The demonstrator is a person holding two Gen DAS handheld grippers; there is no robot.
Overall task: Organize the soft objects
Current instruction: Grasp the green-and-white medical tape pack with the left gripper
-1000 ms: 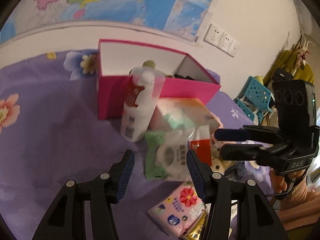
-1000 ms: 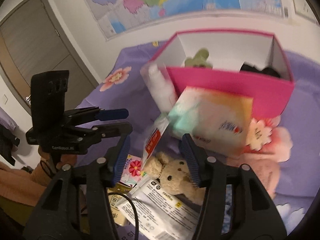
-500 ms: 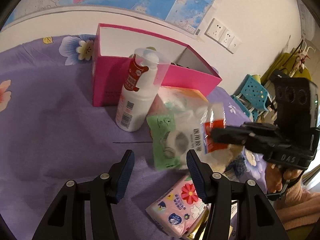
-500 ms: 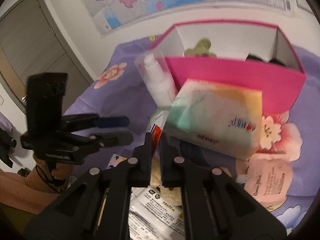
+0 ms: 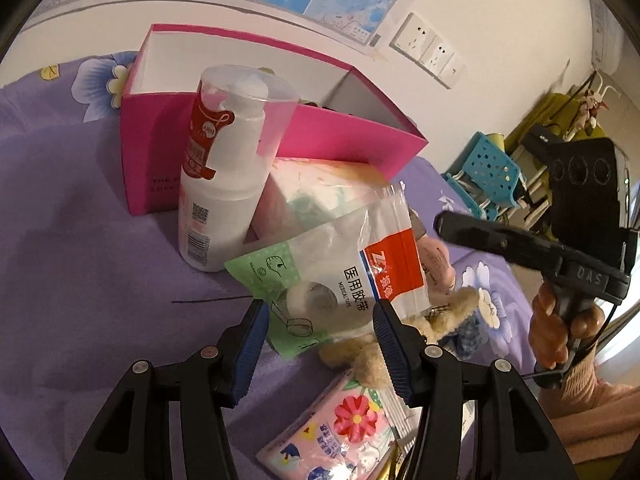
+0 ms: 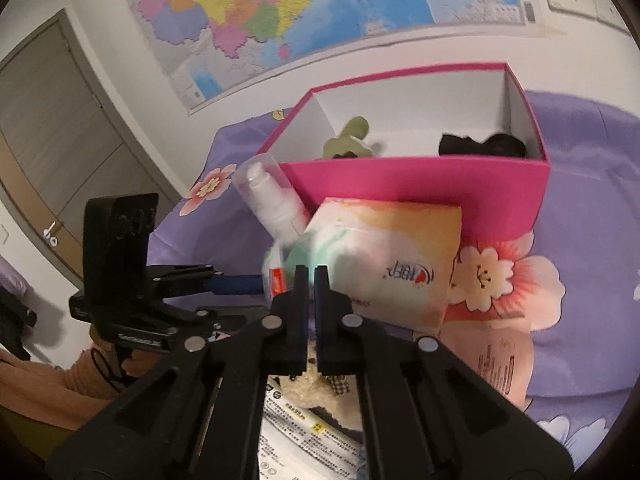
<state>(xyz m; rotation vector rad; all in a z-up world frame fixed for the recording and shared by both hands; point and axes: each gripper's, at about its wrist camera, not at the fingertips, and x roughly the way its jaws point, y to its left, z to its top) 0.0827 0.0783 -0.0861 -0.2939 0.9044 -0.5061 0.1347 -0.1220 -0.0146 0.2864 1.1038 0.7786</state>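
A clear bag of medical tape with green and red print hangs tilted above the purple sheet. My right gripper is shut on its upper right edge; in the right wrist view its fingertips meet beside the bag's red strip. My left gripper stands open, and the bag's lower end lies between its blue pads without touching them. A beige teddy bear lies behind the bag. The pink box holds a green plush and a black item.
A white pump bottle and a tissue pack stand against the box front. A flowered pink tissue packet, a pink sachet and a white printed packet lie near the bed edge. A hand grips the right gripper.
The right gripper closed from open onto the tape bag and raised it. The left gripper came closer and lower, so the bag now sits between its fingers.
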